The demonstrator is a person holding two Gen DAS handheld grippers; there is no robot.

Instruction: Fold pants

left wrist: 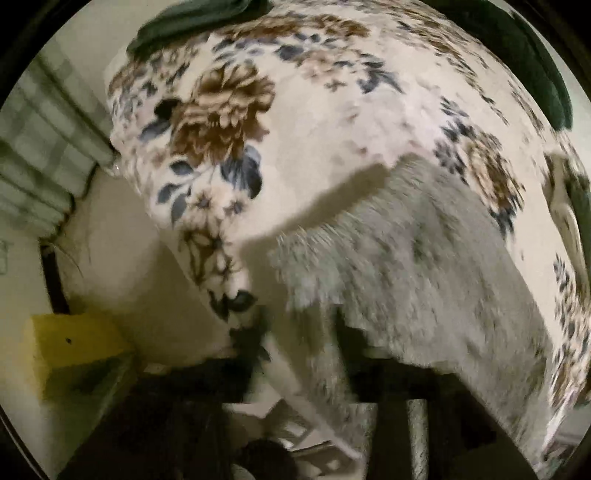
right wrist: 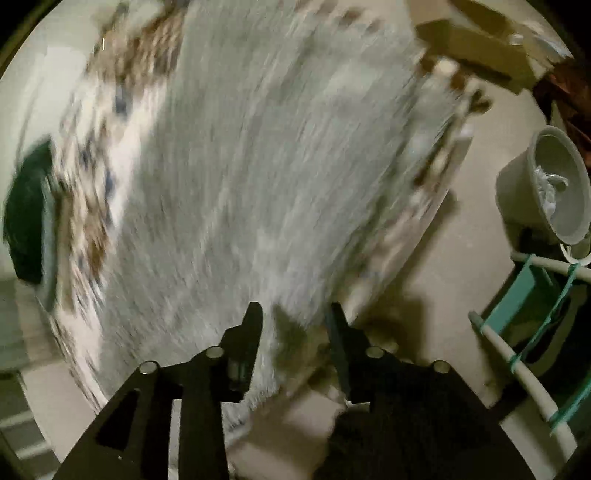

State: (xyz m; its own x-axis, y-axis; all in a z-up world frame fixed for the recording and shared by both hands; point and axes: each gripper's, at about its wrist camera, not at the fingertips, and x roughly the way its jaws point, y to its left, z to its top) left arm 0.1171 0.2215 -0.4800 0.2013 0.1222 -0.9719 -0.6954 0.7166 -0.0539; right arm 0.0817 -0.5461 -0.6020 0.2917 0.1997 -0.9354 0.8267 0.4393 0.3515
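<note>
A: The pants (right wrist: 258, 166) are a grey, fuzzy fabric; they lie across the bed (left wrist: 332, 122), on a cover with brown and blue flowers; in the left wrist view one grey edge (left wrist: 406, 258) seems lifted a little and throws a shadow on the cover; both views are blurred, so seams and the waistband cannot be made out.

B: And the right hand-held gripper (right wrist: 295, 332)?

A: Its two black fingers are spread apart; the near edge of the pants sits between them, close to the side of the bed, but nothing is pinched yet.

B: The left hand-held gripper (left wrist: 295, 369)?

A: It is dark and blurred at the bottom of its own view; grey cloth hangs around it; I cannot tell if it is spread or pinching the fabric.

B: What could go wrong from here?

A: In my judgement, the right fingers may close on only one layer, or on the flowered cover together with the pants, because the cloth is thick and lies flat on it; then the fold would drag the cover; also the edge is near the bed side, so the pants could slide down to the floor (right wrist: 461, 258) if pulled this way.

B: Other things around?

A: A dark green cloth (left wrist: 192, 22) at the far end of the bed; a grey bucket (right wrist: 554, 184) on the floor at the right.
</note>
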